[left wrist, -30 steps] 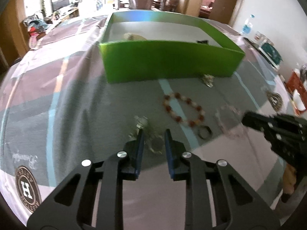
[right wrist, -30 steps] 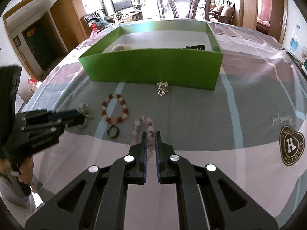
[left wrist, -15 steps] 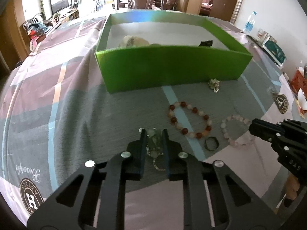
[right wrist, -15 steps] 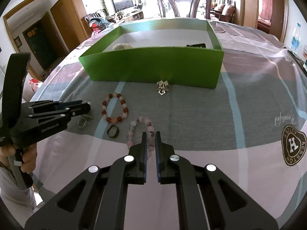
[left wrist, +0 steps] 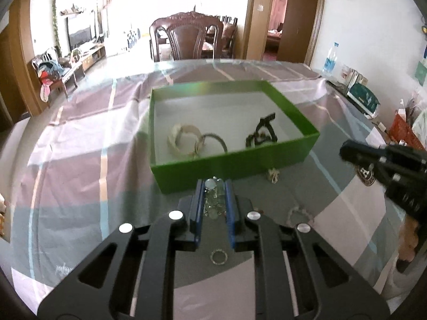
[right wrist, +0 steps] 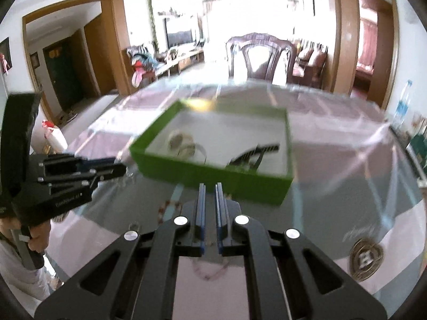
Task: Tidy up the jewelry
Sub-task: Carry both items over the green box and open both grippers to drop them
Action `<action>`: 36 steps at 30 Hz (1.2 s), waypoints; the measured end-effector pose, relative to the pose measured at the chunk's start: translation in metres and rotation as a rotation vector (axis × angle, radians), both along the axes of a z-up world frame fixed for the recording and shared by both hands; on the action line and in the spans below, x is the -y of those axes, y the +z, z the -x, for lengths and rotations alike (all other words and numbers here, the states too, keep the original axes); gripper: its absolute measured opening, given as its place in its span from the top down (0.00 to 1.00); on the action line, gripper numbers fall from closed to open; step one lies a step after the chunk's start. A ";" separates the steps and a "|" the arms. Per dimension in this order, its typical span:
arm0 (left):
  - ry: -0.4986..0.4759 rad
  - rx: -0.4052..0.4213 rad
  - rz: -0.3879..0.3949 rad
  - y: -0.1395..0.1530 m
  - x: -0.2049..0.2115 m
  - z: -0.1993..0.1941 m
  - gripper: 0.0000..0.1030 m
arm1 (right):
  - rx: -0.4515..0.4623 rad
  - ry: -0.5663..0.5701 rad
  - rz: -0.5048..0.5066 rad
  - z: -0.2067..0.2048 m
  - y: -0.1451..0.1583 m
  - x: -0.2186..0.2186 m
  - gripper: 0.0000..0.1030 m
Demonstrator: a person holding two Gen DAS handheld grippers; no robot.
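My left gripper (left wrist: 214, 186) is shut on a silver chain piece (left wrist: 213, 200) and holds it above the table, just short of the green box (left wrist: 229, 168). The box holds a cream bangle (left wrist: 184, 140), a grey ring (left wrist: 214, 140) and a dark piece (left wrist: 261, 133). My right gripper (right wrist: 210, 189) is nearly shut with a narrow gap; nothing shows between its pads. It is raised in front of the box (right wrist: 213, 173). A pink bead bracelet (right wrist: 210, 272) lies on the cloth beneath it. The left gripper (right wrist: 117, 170) shows at the left of the right wrist view.
On the cloth lie a small silver charm (left wrist: 273, 174), a small ring (left wrist: 218, 256), a pale bead bracelet (left wrist: 299, 212) and a red bead bracelet (right wrist: 164, 209). A chair (left wrist: 186, 40) stands behind the table. Bottles and boxes (left wrist: 360, 96) crowd the right edge.
My left gripper closed on the silver chain piece and lifted it toward the box. My right gripper rose from the pink bracelet, which stays on the cloth.
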State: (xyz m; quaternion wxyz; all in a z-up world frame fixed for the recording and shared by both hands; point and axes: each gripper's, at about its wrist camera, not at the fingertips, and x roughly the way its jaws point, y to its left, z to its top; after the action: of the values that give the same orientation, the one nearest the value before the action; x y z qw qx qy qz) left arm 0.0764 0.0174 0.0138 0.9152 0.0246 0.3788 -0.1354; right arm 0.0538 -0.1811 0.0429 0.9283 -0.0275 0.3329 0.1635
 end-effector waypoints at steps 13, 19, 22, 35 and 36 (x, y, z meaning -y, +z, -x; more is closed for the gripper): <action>0.012 -0.087 0.031 -0.035 -0.006 0.004 0.85 | -0.338 -0.027 0.147 -0.019 -0.116 -0.001 0.79; 0.017 -0.096 0.026 -0.040 -0.005 0.000 0.85 | -0.325 0.014 0.177 -0.013 -0.116 -0.011 0.92; 0.021 -0.097 0.025 -0.040 -0.006 -0.001 0.85 | -0.317 0.018 0.189 -0.009 -0.116 -0.019 0.92; -0.002 0.009 0.016 0.017 0.004 -0.045 0.85 | -0.014 -0.027 0.135 -0.044 0.000 -0.011 0.92; 0.010 0.010 0.014 0.018 0.004 -0.056 0.85 | -0.010 -0.032 0.135 -0.052 0.003 -0.007 0.92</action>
State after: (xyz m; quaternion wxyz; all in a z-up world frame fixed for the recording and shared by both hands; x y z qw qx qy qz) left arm 0.1329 0.0133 0.0321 0.9180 0.0170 0.3732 -0.1333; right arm 0.1062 -0.1746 0.0455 0.9251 -0.0838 0.3484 0.1260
